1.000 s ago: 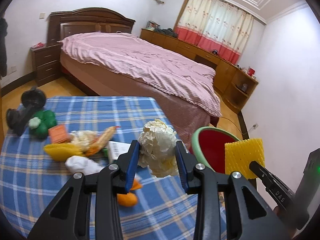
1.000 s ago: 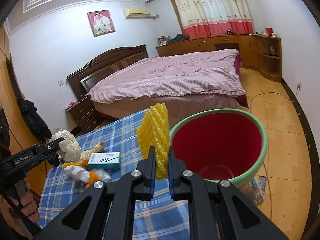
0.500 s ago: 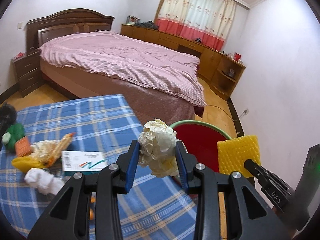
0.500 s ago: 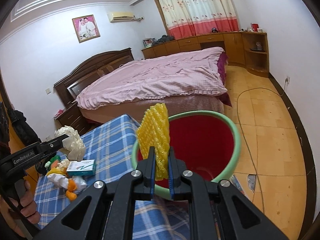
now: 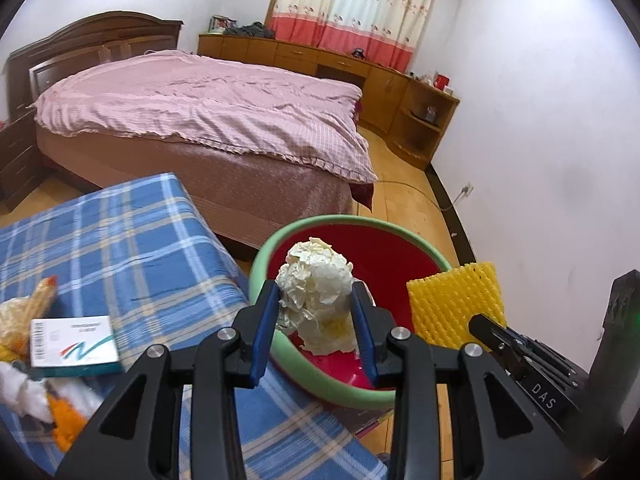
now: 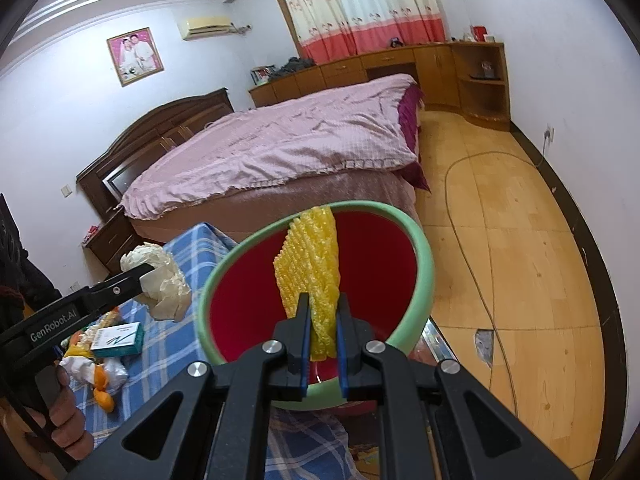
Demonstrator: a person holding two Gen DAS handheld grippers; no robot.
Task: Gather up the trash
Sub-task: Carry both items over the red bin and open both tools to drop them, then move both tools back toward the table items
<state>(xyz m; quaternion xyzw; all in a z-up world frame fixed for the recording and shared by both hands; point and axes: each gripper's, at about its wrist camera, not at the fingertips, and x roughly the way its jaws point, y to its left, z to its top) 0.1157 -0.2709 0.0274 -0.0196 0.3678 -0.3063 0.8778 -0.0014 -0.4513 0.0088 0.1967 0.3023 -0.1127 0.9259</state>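
Observation:
My left gripper (image 5: 316, 312) is shut on a crumpled white paper ball (image 5: 316, 292) and holds it over the near rim of a red bin with a green rim (image 5: 304, 228). My right gripper (image 6: 323, 328) is shut on a yellow foam net sleeve (image 6: 312, 264) and holds it above the same bin (image 6: 424, 256). The sleeve (image 5: 456, 300) and right gripper show at right in the left wrist view. The paper ball (image 6: 160, 280) and left gripper show at left in the right wrist view.
A blue plaid table (image 5: 120, 240) stands left of the bin with a white and teal box (image 5: 74, 344), orange peel (image 5: 66, 424), white tissue (image 5: 20, 392) and a wrapper. A pink bed (image 5: 200, 108) lies behind. Wooden floor (image 6: 520, 240) with a cable lies right.
Both grippers have moved from above the table toward the bin, carrying the paper ball and the yellow sleeve. The bin now fills more of both views.

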